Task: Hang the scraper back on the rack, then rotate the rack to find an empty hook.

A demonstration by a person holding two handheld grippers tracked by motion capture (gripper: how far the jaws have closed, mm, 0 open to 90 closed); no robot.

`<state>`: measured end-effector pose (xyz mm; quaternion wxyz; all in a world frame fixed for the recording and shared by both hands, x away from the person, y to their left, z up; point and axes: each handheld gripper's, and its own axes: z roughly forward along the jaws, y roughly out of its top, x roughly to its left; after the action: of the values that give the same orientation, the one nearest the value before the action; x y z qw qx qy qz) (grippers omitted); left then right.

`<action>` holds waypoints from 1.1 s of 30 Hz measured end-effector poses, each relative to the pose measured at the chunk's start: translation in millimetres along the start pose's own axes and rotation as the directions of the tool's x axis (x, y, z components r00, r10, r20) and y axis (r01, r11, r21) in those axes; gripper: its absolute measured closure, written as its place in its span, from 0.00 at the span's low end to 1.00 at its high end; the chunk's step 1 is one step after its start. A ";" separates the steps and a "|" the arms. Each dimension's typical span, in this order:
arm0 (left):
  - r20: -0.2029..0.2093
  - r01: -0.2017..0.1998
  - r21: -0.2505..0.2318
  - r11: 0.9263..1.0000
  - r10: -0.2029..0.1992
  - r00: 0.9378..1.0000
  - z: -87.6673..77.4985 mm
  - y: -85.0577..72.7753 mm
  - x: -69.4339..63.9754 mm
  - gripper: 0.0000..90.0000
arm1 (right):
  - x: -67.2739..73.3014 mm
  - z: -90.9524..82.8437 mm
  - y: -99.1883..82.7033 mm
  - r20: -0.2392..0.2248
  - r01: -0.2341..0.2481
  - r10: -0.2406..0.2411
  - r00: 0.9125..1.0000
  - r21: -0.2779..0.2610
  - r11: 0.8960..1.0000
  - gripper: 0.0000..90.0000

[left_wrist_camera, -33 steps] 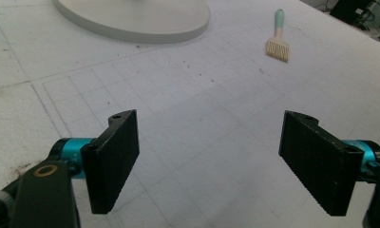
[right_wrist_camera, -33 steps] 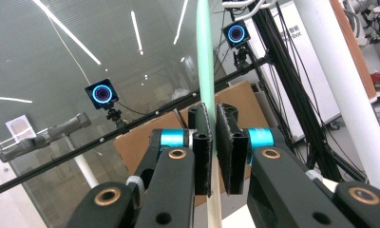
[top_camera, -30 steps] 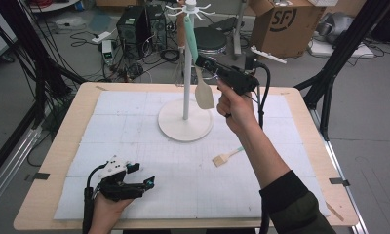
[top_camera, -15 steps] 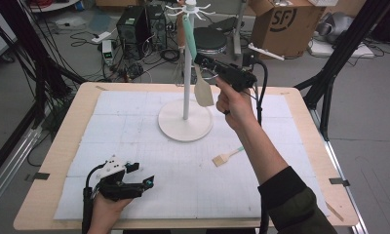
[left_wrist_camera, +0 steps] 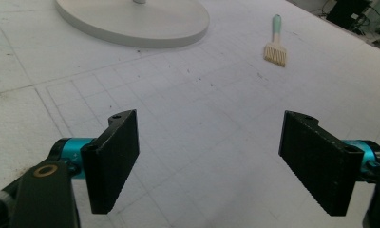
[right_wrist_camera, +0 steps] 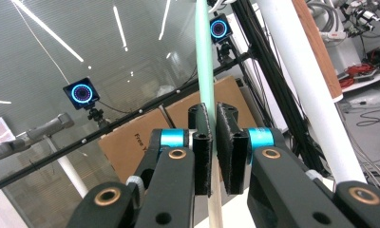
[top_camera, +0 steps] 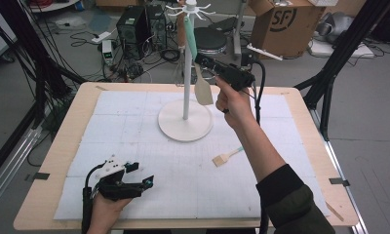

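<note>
Cables, computer boxes and a cardboard carton clutter the floor behind the wooden counter (top_camera: 61,146), which has a white gridded mat (top_camera: 134,126) over most of it. Using the white hanging stand (top_camera: 185,119) near the back middle of the mat as the landmark: way off to its lower left, by the counter's near edge, the left gripper (top_camera: 134,183) sits low over the mat with its fingers (left_wrist_camera: 113,159) spread wide and nothing between them. Hanging from the top hooks of the stand, just right of its pole, is a spatula (top_camera: 203,90) with a mint green handle and a cream blade. The right gripper (top_camera: 203,62) is up right beside the pole, fingers (right_wrist_camera: 201,142) pinching the spatula's handle about halfway down. To the stand's lower right, a small pastry brush (top_camera: 225,157) with a mint handle lies flat on the mat, well clear of both grippers.
</note>
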<state>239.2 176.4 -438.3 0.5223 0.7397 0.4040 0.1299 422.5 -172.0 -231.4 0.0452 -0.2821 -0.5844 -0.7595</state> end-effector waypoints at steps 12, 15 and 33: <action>0.000 -0.002 -0.001 1.000 0.002 1.000 -1.3 0.5 0.0 0.24 | -2.0 3.0 -2.0 0.040 0.038 -0.038 0.998 0.008 0.999 0.84; -0.002 -0.001 -0.004 1.000 0.001 1.000 -2.8 0.9 0.6 0.24 | -2.5 2.7 -2.7 0.060 0.029 -0.028 0.998 -0.006 1.000 0.61; -0.004 0.009 -0.011 1.000 -0.009 1.000 -5.2 0.7 3.1 0.24 | 0.3 -16.4 17.0 0.142 0.019 0.005 0.990 -0.164 0.986 0.82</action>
<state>238.3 182.0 -436.2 0.5262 0.7347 0.4076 0.1313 422.9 -192.3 -219.1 -0.0228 -0.3362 -0.5222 -0.7834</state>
